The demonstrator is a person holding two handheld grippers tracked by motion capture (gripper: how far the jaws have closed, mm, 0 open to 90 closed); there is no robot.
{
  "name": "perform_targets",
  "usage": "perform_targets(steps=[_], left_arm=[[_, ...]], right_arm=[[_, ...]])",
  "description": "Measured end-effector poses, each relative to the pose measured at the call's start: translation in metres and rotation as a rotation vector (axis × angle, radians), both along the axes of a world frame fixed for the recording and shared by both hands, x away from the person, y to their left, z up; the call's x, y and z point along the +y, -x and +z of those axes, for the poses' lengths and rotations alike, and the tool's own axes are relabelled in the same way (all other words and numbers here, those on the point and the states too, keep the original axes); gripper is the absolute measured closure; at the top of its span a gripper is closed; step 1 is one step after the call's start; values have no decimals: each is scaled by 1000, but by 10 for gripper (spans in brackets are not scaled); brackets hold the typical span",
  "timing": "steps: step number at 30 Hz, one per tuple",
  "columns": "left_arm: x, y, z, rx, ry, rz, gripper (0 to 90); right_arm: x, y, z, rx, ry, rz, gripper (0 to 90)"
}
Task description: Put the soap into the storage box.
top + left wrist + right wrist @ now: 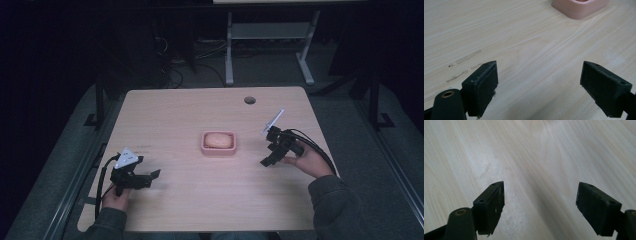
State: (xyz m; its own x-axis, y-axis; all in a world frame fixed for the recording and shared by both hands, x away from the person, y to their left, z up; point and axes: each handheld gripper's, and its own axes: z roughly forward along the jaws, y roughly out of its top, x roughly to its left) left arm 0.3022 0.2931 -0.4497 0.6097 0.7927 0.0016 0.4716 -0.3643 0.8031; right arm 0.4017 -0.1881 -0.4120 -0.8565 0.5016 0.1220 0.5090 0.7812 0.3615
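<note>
Operator: Both tongs stand with jaws apart and nothing between them: left gripper (156, 173) near the table's front left, right gripper (265, 161) just right of the pink dish (218, 142).

Inspector: Why there?

Operator: Probably flanking it for approach. Dish sits mid-table (200, 200), square, round-cornered; contents pale and rounded, possibly soap. Pale wood-grain top.

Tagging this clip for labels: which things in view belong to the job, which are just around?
In the job:
pink square dish holding a pale rounded lump
left gripper, open
right gripper, open

Just around:
light wooden table
round cable hole
grey metal table frame behind
</note>
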Motion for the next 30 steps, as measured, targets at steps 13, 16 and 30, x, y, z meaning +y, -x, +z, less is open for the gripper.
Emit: perform_targets(steps=[13,16,30], left_arm=[[-1,0,-1,6,-1,-1,143],[-1,0,-1,6,-4,-1,143],[-2,0,-2,7,-4,-5,143]], right_arm=[[-21,16,-8,0,-15,-37,223],[-26,20,-10,1,-14,-46,224],[-45,41,-18,-7,-33,-87,223]])
